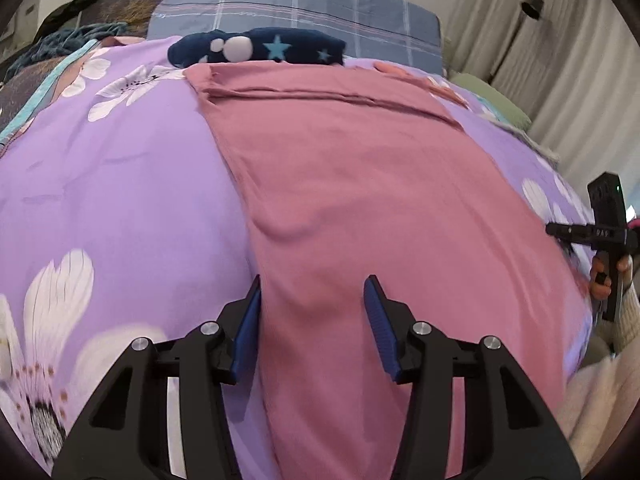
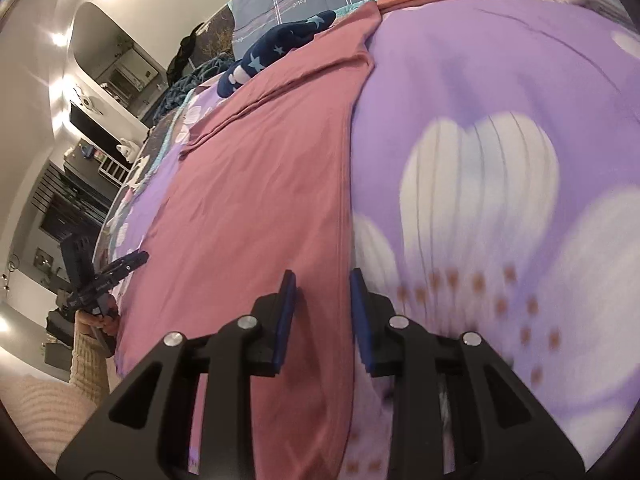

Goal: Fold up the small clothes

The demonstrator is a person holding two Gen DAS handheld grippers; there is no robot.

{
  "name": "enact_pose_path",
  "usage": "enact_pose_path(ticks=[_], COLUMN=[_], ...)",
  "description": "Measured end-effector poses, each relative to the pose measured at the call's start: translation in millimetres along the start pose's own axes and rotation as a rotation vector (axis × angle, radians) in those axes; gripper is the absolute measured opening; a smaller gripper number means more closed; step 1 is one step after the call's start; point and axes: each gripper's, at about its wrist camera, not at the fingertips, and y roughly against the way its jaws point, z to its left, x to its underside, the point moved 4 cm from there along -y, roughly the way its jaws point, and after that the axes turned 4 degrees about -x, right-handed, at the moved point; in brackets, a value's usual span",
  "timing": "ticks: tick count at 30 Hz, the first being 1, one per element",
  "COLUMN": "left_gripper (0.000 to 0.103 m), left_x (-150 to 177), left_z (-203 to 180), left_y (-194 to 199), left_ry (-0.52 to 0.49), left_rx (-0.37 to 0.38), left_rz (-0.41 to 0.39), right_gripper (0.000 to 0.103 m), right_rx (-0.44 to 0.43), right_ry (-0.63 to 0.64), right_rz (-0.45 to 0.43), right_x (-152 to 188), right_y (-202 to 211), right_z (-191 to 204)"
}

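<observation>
- A pink garment (image 1: 360, 184) lay spread flat on a bed's purple flowered cover (image 1: 120, 184), a dark star-printed cloth (image 1: 260, 46) at its far end.
- The left gripper (image 1: 312, 300) stood with jaws apart over the garment's left edge, gripping nothing.
- The right gripper (image 2: 322, 296) straddled the garment's right edge, its jaws narrowly parted and not pressing the cloth.

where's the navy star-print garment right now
The navy star-print garment lies at the far end of the pink garment, on the purple floral bedcover, just before the grey plaid pillow.
</observation>
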Motion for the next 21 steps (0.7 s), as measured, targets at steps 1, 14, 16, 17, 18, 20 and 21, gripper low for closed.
enact_pose_path(ticks=[1, 14, 16, 17, 18, 20, 21], left_gripper=[0.051, 0.034, 0.031, 0.028, 0.026, 0.01, 0.003], left_x=[5, 51, 47, 46, 46, 49, 50], left_z=[-2, 2, 4, 4, 4, 5, 8], left_y=[3, 40, 36, 36, 36, 38, 39], left_ry=[-0.006, 0.084, 0.11, 0.112, 0.11, 0.118, 0.143], left_rx=[0.002, 0.123, 0.133, 0.132, 0.122, 0.107, 0.115], left_rz=[-0.003, -0.057, -0.05, -0.047, -0.046, -0.042, -0.037], right_gripper=[0.028, 0.028, 0.028, 0.028, 0.028, 0.021, 0.007], right_rx=[-0.012, -0.136, -0.152, -0.147, -0.141, -0.123, -0.11], right_ry=[-0.007, -0.083, -0.092, -0.09, -0.09, -0.096, -0.103], right_rz=[-0.007, 0.0, 0.003, 0.006, 0.006, -0.005, -0.014], right_x=[10, 50, 47, 45, 44, 47, 48], right_y=[5, 24, 19, 17, 16, 19, 19], right_z=[0, 6, 7, 9, 10, 11, 9])
